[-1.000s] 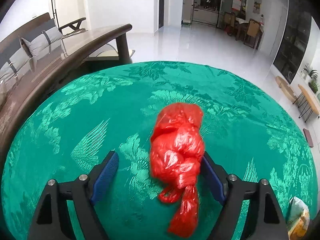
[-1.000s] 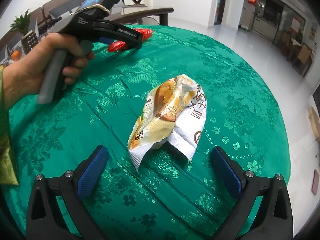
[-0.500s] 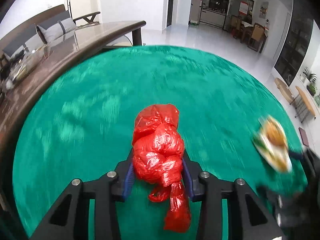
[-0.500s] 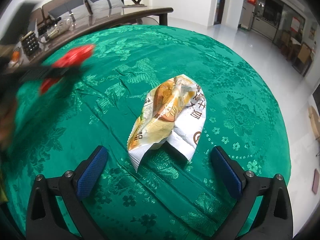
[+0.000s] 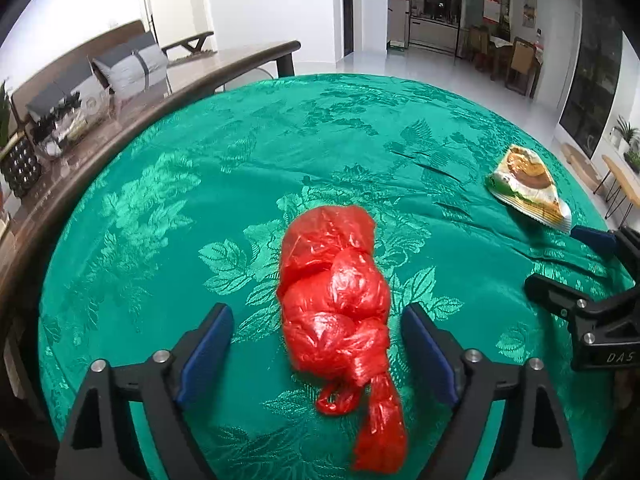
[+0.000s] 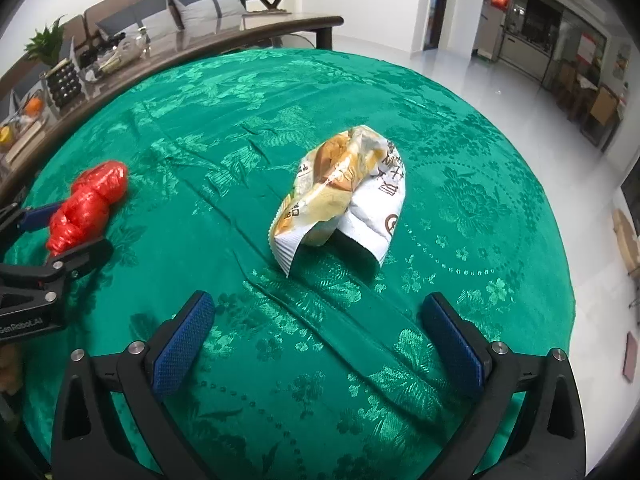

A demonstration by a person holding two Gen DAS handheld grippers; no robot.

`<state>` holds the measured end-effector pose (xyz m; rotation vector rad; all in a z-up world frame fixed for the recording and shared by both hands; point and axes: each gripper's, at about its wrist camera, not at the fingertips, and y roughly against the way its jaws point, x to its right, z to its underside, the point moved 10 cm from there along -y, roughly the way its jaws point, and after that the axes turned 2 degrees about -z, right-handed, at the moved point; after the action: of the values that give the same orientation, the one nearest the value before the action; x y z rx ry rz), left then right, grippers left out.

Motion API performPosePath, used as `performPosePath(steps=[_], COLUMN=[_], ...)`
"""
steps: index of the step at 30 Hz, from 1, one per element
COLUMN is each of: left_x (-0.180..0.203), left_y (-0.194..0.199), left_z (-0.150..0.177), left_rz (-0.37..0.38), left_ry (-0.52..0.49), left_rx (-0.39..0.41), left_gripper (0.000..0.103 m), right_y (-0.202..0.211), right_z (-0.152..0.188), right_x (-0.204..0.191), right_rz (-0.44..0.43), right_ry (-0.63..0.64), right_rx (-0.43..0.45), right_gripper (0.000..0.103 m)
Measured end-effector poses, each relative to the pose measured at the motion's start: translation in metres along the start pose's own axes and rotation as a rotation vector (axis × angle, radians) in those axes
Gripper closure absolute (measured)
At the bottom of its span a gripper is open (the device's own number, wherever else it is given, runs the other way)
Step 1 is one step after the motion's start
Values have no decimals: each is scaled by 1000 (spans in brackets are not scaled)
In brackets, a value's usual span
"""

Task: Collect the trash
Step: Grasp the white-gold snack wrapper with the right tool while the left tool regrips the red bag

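While both claws gape wide, left gripper (image 5: 316,344) straddles one knotted red plastic bag (image 5: 336,292); right gripper (image 6: 320,332) faces one crumpled snack wrapper (image 6: 344,196) at twelve o'clock.

White walls (image 5: 260,8), glossy floor (image 5: 420,64), wooden sofa (image 6: 160,4)

The left claw (image 5: 316,344) is spread wide, its blue pads apart and touching nothing, reaching low over the counter (image 5: 240,168) near the near-left edge. The right claw (image 6: 320,332) is equally wide apart, level above the counter's near edge. Each claw's tips show at the side of the other's view.
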<state>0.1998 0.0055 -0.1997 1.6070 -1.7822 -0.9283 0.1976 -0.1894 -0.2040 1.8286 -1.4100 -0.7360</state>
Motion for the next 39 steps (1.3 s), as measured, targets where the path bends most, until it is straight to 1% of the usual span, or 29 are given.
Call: performPosePath(steps=[3, 8, 14, 17, 18, 20, 23, 24, 25, 27, 31, 34, 35, 37, 39], left_x=[-4, -3, -3, -3, -3, -5, -14, -14, -14, -12, -2, 4, 4, 2, 1], left_y=[-2, -4, -5, -5, -4, -1, 9, 12, 15, 19, 18, 14, 13, 11, 8], left_z=[2, 3, 3, 4, 4, 4, -1, -3, -6, -9, -11, -12, -13, -15, -15], left_rz=[23, 19, 16, 28, 49, 91, 175, 208, 227, 252, 259, 236, 223, 198, 189], left_ry=[28, 24, 28, 25, 10, -3, 19, 20, 16, -1, -38, -42, -42, -41, -42], left_rx=[-14, -17, -18, -23, -34, -51, -41, -36, -31, -22, -35, -41, -39, -33, -43], left_gripper=[8, 5, 4, 4, 5, 5, 5, 5, 5, 5, 5, 6, 6, 10, 22], right_y=[0, 0, 1, 1, 2, 6, 18, 22, 26, 31, 28, 16, 10, 1, -7], right_z=[-1, -1, -1, -1, -1, -1, 0, -2, -6, -16, -36, -53, -56, -59, -62], right_x=[0, 0, 0, 0, 0, 1, 14, 18, 21, 23, 11, 5, 6, 10, 10], right_rz=[-1, -1, -1, -3, -8, -47, -137, -154, -158, -134, -111, -87, -72, -53, -67], right_ry=[0, 0, 0, -2, -2, -26, -140, -163, -166, -136, -50, -19, -17, -22, -26], right_rx=[2, 3, 3, 3, 5, 17, 30, 32, 40, 51, 26, 9, -10, -30, -49], right_gripper=[0, 0, 0, 0, 0, 1, 1, 1, 1, 1, 1, 1, 2, 5, 8])
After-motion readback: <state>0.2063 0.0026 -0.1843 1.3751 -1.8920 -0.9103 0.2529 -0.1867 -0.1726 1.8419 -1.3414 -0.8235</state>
